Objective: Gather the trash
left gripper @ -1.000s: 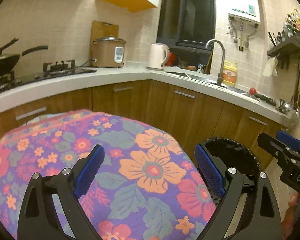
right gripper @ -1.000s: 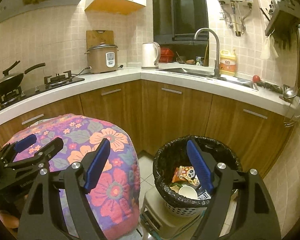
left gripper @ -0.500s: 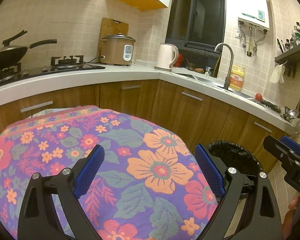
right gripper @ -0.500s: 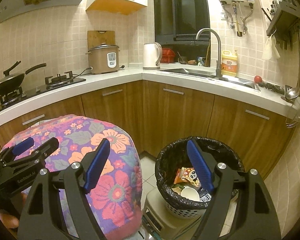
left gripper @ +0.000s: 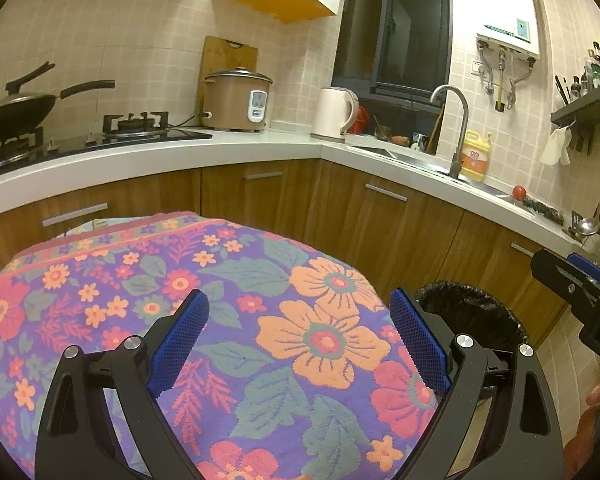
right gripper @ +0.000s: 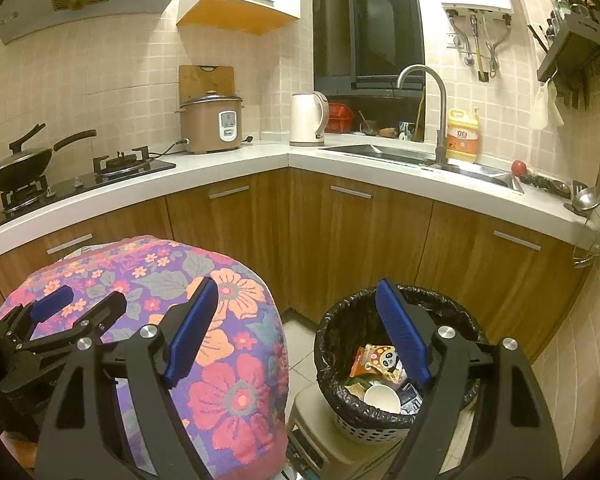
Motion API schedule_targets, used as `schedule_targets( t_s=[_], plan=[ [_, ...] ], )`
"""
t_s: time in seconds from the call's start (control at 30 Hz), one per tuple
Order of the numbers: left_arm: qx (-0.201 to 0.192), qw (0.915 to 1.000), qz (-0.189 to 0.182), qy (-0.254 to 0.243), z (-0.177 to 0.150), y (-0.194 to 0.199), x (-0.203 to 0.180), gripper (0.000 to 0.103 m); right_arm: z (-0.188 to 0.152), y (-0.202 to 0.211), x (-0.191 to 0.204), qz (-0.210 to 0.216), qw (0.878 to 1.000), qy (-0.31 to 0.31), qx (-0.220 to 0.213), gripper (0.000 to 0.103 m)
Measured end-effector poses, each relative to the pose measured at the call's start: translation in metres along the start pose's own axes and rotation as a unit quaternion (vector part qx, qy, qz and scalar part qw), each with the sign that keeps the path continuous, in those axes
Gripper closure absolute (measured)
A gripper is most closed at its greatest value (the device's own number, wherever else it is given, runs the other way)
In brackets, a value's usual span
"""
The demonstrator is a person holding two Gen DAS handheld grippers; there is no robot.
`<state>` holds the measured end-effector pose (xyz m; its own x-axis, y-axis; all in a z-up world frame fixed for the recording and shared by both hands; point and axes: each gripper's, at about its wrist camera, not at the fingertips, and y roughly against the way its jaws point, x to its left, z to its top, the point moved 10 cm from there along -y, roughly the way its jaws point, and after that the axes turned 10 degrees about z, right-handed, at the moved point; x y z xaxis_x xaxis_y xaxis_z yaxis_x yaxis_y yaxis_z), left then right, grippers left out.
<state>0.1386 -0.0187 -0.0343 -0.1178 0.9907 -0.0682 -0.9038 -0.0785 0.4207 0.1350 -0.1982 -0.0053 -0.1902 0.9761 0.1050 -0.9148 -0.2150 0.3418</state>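
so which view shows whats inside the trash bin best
The right wrist view: it looks down into the trash bin, showing a snack wrapper and a white cup inside. The left wrist view catches only part of the black-lined rim, with the contents hidden.

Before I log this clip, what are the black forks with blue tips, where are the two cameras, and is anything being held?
No robot here: a person holds a two-finger tool in each hand, and each tool carries a wide-angle camera looking along its fingers. One picture is from the left tool, open over a table under a floral cloth with nothing on it that I can see. The other is from the right tool, also open and holding nothing, above a black-lined bin that already contains a snack wrapper and a paper cup. Each tool also shows at the edge of the other's picture.
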Motion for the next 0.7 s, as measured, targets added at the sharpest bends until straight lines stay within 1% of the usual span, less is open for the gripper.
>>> schedule_targets(
  t_s=[0.53,0.7],
  plan=[
    [-0.006,1.0000,0.001,-0.003,0.002,0.003,-0.001,0.013,-0.015,-0.004,-0.003,-0.002,1.000,-0.006,0.013,0.025],
    [-0.007,1.0000,0.002,-0.003,0.002,0.004,-0.001,0.012,-0.018,-0.005,-0.003,0.000,1.000,-0.011,0.014,0.025]
  ],
)
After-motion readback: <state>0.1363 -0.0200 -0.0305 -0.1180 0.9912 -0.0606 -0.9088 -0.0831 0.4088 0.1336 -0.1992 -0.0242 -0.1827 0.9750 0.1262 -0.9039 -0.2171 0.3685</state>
